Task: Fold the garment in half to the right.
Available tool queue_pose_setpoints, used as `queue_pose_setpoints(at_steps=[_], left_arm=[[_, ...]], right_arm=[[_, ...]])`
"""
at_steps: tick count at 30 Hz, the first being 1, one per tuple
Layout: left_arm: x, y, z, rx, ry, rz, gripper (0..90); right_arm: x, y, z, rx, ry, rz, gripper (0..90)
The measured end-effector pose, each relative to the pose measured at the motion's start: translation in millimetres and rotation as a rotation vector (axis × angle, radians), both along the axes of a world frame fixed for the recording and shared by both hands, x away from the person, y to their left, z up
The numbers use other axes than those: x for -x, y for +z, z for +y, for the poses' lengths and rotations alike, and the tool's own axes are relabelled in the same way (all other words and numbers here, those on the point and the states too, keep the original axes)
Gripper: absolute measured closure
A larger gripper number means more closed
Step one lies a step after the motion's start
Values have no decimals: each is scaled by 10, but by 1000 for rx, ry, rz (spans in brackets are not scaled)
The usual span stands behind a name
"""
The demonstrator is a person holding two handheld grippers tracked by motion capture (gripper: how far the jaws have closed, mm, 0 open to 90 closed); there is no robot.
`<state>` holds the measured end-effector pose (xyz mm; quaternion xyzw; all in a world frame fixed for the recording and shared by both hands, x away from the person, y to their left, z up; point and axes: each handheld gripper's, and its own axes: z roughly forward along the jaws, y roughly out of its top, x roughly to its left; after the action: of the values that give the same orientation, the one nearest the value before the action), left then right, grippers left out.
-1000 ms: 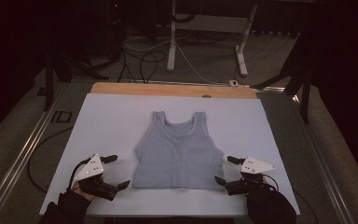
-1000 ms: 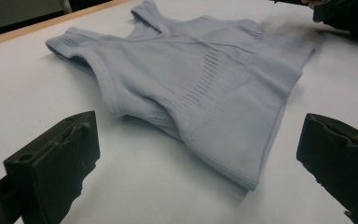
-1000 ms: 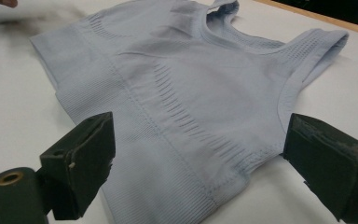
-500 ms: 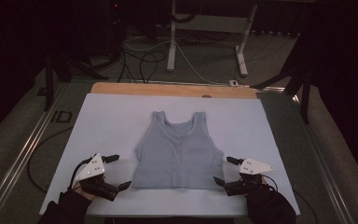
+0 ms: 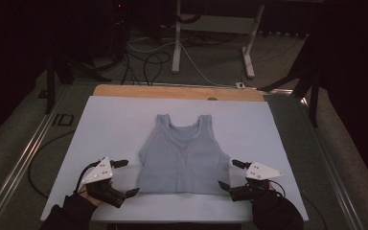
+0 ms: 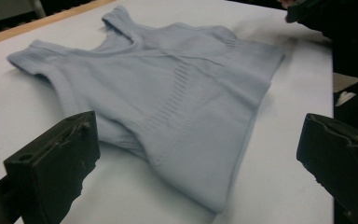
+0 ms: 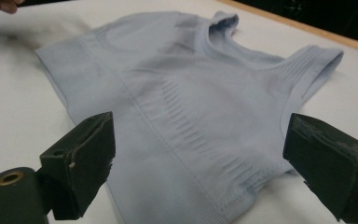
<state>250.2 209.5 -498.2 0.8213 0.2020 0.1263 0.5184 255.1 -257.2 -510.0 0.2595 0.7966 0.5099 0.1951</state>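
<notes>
Top (image 5: 181,153) lies flat in the middle of the white surface (image 5: 105,124), straps far, hem near | left tool (image 5: 120,177) wide open, holds nothing, just beside the left hem corner | right tool (image 5: 230,175) wide open, holds nothing, just beside the right hem corner | both look equally near.

Dim, dark surroundings; the lit white table (image 5: 105,124) looks grainy, far edges slightly blurred.
</notes>
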Motion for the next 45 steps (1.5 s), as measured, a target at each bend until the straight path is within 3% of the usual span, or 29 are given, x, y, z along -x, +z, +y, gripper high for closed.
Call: queue_pose_setpoints(at_steps=[8, 12, 25, 32, 37, 45], left_arm=[[-2, 73, -39, 5, -19, 25, 4], [-12, 157, -48, 2, -20, 17, 4], [-61, 325, -67, -22, 44, 26, 5], [-48, 418, -124, -55, 86, 12, 5], [-20, 476, -158, -52, 110, 3, 5], [16, 505, -253, -82, 161, 5, 5]], right_arm=[[-14, 135, 29, 1, -3, 5, 91], [-42, 218, 44, 8, -18, -4, 91], [-287, 582, 105, 3, 5, -58, 91], [-492, 731, 261, -3, 41, -79, 91], [-639, 796, 414, -18, 78, -84, 91], [-887, 838, 691, 5, 123, -102, 91]])
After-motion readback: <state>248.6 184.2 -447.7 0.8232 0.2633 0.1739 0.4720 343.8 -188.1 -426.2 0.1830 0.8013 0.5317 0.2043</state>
